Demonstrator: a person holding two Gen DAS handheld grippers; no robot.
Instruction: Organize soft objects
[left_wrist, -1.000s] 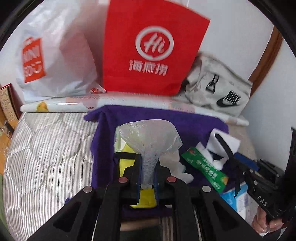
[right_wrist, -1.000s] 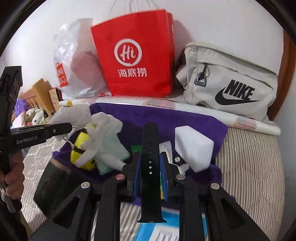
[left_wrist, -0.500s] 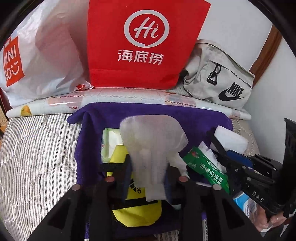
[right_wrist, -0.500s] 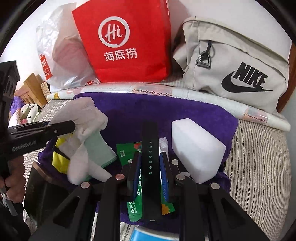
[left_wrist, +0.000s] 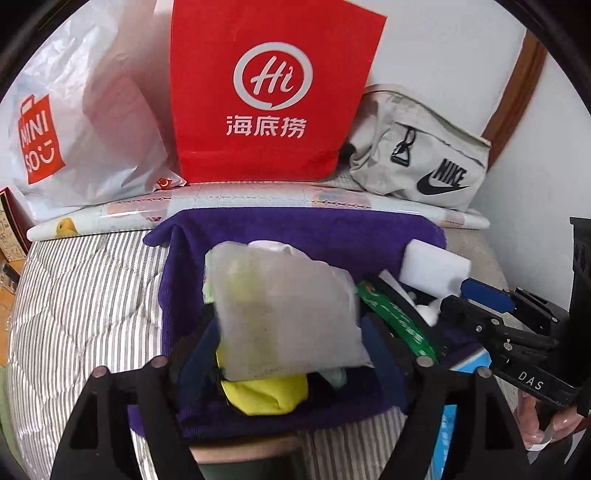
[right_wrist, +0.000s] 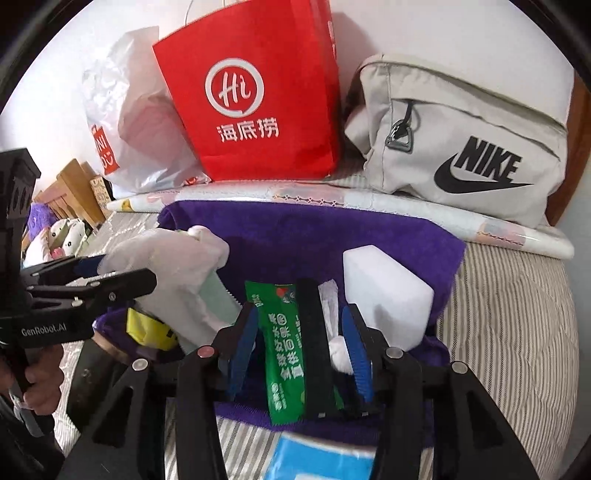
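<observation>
A blurred translucent pouch (left_wrist: 284, 314) is covering most of the yellow cloth (left_wrist: 266, 397) and part of the pale green packet (left_wrist: 209, 291) on the purple towel (left_wrist: 295, 229). The black strap (right_wrist: 314, 347) is hiding part of the green snack packet (right_wrist: 282, 350). A blue pack (right_wrist: 317, 461), blurred, is running off the bottom edge by the towel's near edge.

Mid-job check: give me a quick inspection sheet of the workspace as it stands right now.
Surface: striped quilt under a purple towel.
Job's things: translucent pouch, black strap, white sponge block, green sachet, yellow item on the towel.
Clutter: red paper bag, white plastic bag, grey pouch bag at the wall.
Grippers: left gripper opening, pouch between jaws; right gripper opening around strap.
Cables: nothing seen.
Surroundings: white wall.
</observation>
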